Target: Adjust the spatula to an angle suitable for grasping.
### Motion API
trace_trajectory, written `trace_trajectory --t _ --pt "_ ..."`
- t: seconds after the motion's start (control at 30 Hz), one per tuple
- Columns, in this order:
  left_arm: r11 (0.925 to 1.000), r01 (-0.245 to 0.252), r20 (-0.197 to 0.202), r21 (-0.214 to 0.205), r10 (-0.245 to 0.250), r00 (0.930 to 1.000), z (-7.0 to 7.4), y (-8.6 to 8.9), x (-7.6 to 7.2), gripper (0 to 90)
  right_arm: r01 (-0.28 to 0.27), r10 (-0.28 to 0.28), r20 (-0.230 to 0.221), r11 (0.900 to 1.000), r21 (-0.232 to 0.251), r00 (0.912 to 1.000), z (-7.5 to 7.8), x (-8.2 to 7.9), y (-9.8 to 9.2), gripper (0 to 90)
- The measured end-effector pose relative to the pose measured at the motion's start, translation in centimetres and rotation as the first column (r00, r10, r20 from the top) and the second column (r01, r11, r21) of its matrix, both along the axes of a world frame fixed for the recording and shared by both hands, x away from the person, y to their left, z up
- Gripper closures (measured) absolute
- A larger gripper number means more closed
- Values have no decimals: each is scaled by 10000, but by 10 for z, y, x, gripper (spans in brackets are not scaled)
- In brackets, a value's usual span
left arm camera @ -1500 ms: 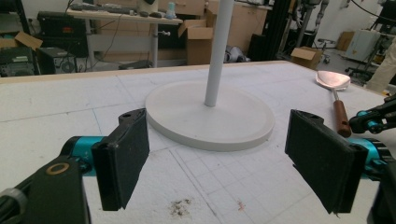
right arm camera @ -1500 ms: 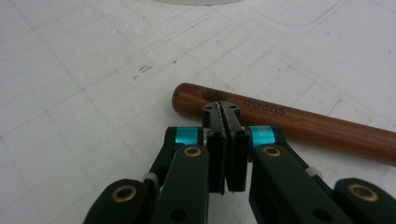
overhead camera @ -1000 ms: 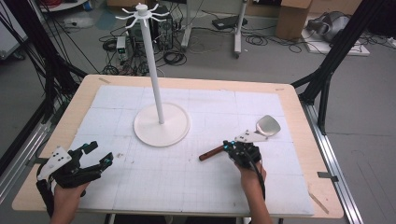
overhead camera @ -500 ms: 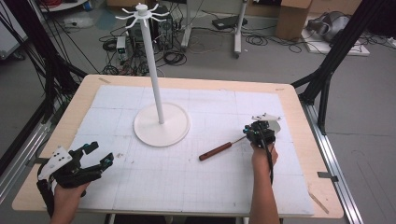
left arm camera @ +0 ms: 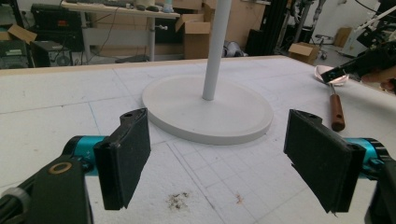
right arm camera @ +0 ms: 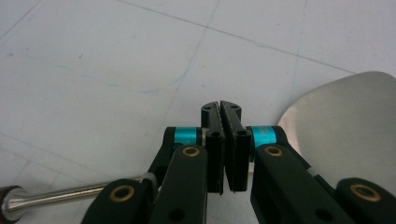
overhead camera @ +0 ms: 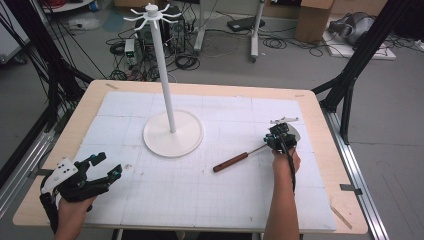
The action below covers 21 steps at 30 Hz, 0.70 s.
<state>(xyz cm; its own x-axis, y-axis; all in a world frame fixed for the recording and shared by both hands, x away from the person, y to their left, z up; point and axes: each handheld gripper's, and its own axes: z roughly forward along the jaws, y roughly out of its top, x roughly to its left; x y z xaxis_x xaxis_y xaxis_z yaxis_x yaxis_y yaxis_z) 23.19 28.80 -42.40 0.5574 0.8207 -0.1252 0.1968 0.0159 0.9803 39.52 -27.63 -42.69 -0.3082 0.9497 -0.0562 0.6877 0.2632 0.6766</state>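
A spatula (overhead camera: 231, 162) with a brown wooden handle and a metal blade (right arm camera: 345, 116) lies on the white mat, right of centre. My right gripper (overhead camera: 276, 136) hovers over its neck, just beside the blade. Its jaws are shut (right arm camera: 222, 109), pad against pad with nothing between them, and the steel shaft (right arm camera: 70, 193) runs beneath to the left. My left gripper (overhead camera: 109, 164) rests near the table's front left corner, open (left arm camera: 217, 158) and empty. Its pads face the white stand (left arm camera: 208, 109), with the spatula (left arm camera: 335, 112) and the right gripper (left arm camera: 334, 74) beyond.
The white stand (overhead camera: 173, 134) has a round base and a tall pole topped by hook arms, and stands at the mat's centre left. The wooden table edge (overhead camera: 320, 120) frames the mat. Cables, boxes and black frame legs lie beyond the table.
My right gripper has moved away from me and to the right, from over the spatula's shaft to beside its blade. The spatula and the left gripper stayed put.
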Motion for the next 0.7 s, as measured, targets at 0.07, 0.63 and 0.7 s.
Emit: trace_trajectory --t 0.07,0.63,0.7 --pt "10000 3 -10 -1 -3 10000 0 0 0 231 1 -1 -98 10000 1 10000 -1 0 -1 883" --pt "10000 -13 11 -39 13 10000 0 1 -1 233 -774 693 -962 9935 -837 9929 2 -12 -3 894" --pt "10000 3 -11 -1 -3 10000 0 1 -1 233 -844 764 -977 9931 -814 9923 3 -16 -6 894"
